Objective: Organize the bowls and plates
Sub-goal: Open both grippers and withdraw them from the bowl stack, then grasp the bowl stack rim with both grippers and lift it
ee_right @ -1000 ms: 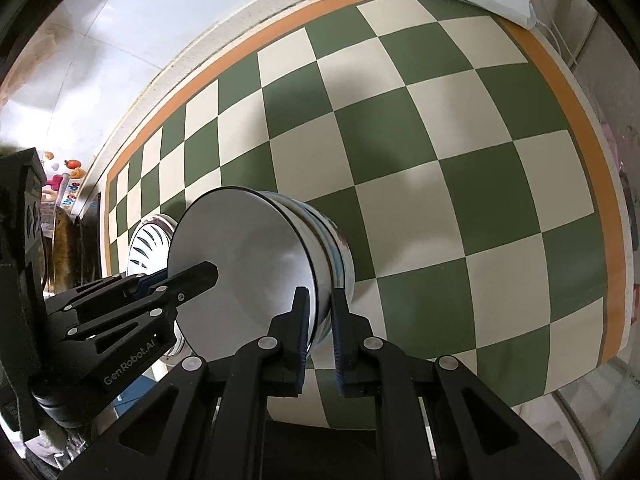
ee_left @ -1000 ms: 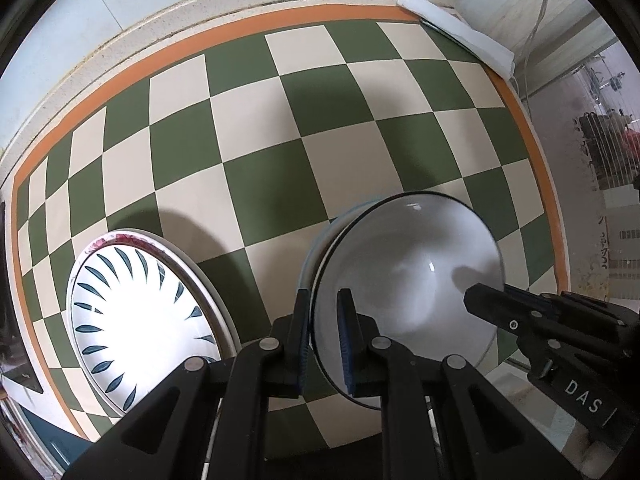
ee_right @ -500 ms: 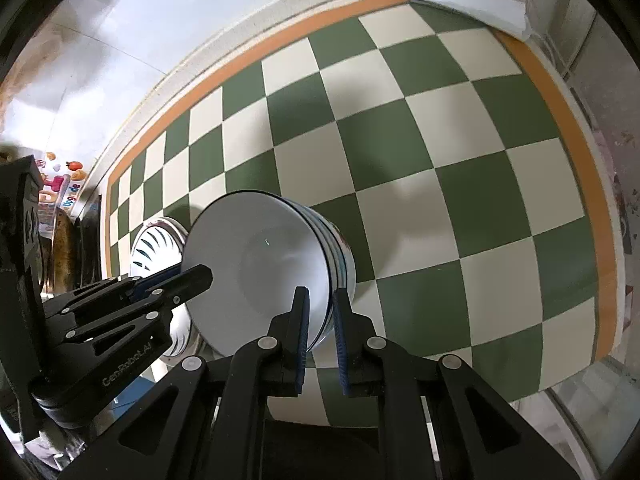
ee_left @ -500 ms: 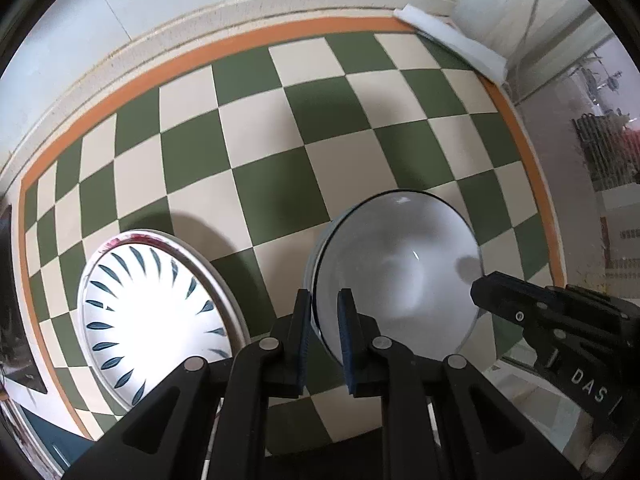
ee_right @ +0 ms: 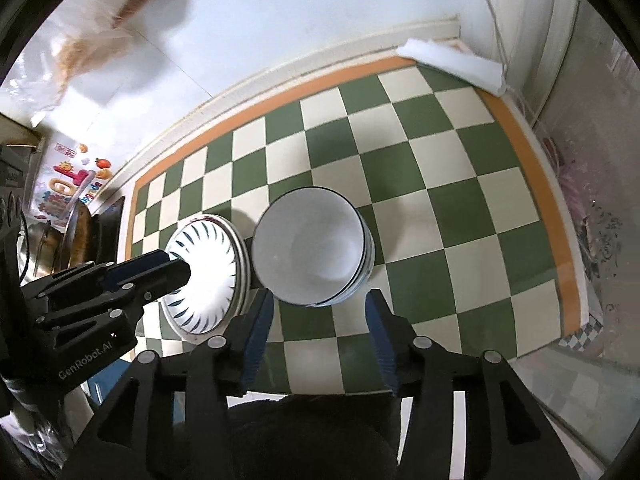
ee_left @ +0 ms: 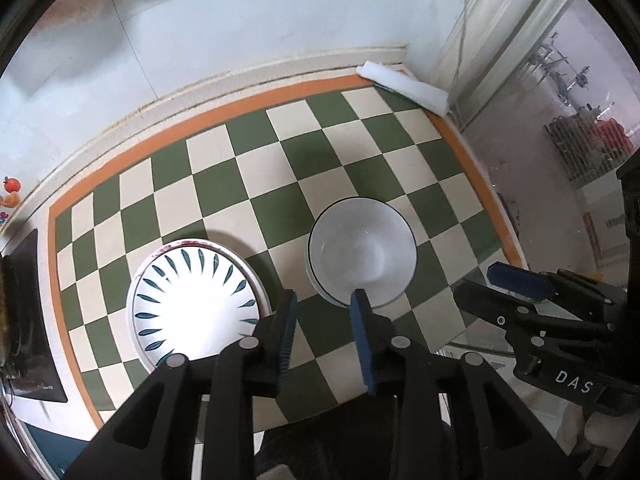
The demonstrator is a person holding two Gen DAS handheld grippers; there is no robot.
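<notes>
From your left wrist, the bowl stack (ee_left: pixel 362 254) sits beside the plates (ee_left: pixel 192 304) on the checkered mat (ee_left: pixel 280 168), open squares behind; your left gripper (ee_left: pixel 323 334) is opening, empty. From your right wrist, the right gripper (ee_right: pixel 320 334) is opening wide, seemingly clear of the bowls' near rim.

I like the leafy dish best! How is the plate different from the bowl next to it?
The plate has dark blue leaf marks all round its inside; the bowl is plain white inside with only a thin dark rim. The plate is wide and shallow; the bowl is deeper with tall sides. The bowl sits on top of other bowls. Both are round, empty, and rest on the checked cloth.
</notes>
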